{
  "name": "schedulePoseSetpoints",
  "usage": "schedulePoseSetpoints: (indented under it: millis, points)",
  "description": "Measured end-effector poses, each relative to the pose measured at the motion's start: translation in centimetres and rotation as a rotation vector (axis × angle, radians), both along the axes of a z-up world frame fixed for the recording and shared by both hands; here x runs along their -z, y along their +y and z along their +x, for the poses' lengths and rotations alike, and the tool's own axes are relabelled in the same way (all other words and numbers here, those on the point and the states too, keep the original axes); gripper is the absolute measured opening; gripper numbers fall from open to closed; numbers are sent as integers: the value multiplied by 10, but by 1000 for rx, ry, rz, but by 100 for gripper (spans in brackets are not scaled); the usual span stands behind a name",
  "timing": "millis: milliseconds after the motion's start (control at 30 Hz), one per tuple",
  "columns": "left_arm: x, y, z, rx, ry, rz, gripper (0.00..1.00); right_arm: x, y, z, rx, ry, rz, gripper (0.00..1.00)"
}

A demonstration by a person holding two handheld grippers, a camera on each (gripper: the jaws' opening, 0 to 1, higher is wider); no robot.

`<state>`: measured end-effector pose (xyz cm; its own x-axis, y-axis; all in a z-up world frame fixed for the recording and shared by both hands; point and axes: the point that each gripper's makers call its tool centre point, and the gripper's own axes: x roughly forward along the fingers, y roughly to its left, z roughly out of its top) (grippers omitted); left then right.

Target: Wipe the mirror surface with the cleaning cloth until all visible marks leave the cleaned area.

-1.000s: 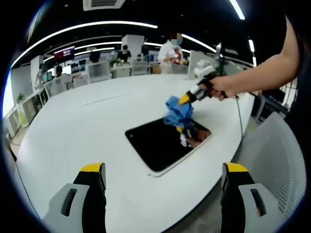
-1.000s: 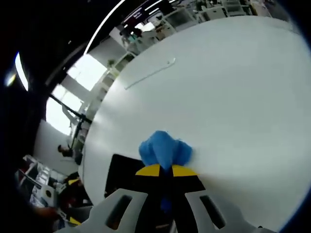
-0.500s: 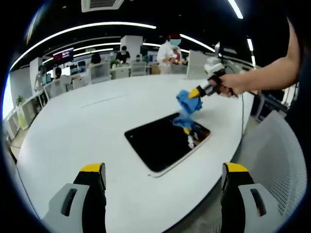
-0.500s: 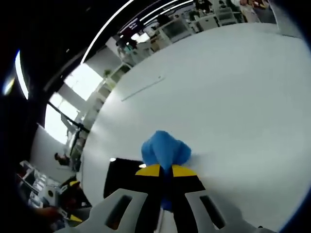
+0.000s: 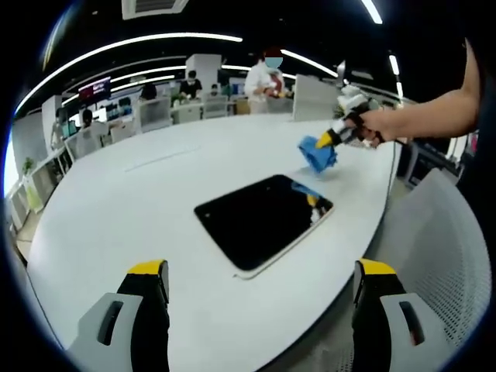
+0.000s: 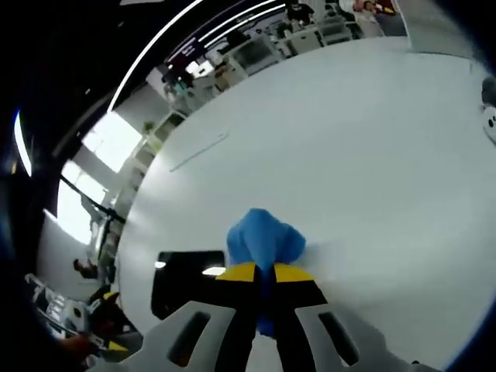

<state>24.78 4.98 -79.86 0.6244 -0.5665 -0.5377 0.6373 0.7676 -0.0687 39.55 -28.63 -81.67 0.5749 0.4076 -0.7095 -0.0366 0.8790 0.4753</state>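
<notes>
The blue cleaning cloth (image 5: 318, 153) is pinched tight between the jaws of the right gripper (image 5: 335, 138) and is carried clear above the white table (image 5: 116, 217), past the far right corner of the mirror (image 5: 260, 221), so no contact with the glass is being made at this instant. The same grip can be read in the right gripper view: the yellow-tipped jaws are closed together on the cloth (image 6: 263, 240), bunched into a wad beyond the tips, presumably so that a padded face is offered to the glass instead of hard plastic. The mirror (image 6: 182, 267) is caught low and to the left there, a dark slab partly hidden behind the gripper.

The left gripper (image 5: 260, 302) is held back near the table's near edge with its jaws spread wide and nothing between them, apparently kept out of the way so mirror and cloth are both left in sight.

The mirror is laid flat towards the right edge of the table, dark with ceiling reflections. Whether marks remain cannot be judged with confidence at this resolution; the surface looks mostly clean. A faint line is seen on the table further off. Beyond, an open office is made out: desks, screens, ceiling light strips, and people (image 5: 263, 77) standing at the back.
</notes>
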Motion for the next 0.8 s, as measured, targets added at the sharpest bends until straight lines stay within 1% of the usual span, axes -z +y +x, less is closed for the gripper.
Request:
schedulePoseSetpoints:
  millis: [167, 367, 533, 733, 800]
  points:
    - [-1, 0, 0, -4, 0, -3, 100, 6, -9, -6, 5, 19, -22, 1]
    - [-2, 0, 0, -11, -5, 0, 100, 16, -11, -8, -3, 42, -43, 1]
    - [-2, 0, 0, -14, -4, -1, 100, 25, -5, -11, -9, 72, -47, 1]
    - [2, 3, 1, -14, 2, 10, 100, 35, 13, -12, -47, 83, -55, 2]
    - [1, 2, 1, -18, 3, 9, 100, 39, 17, -10, -58, 88, -55, 2]
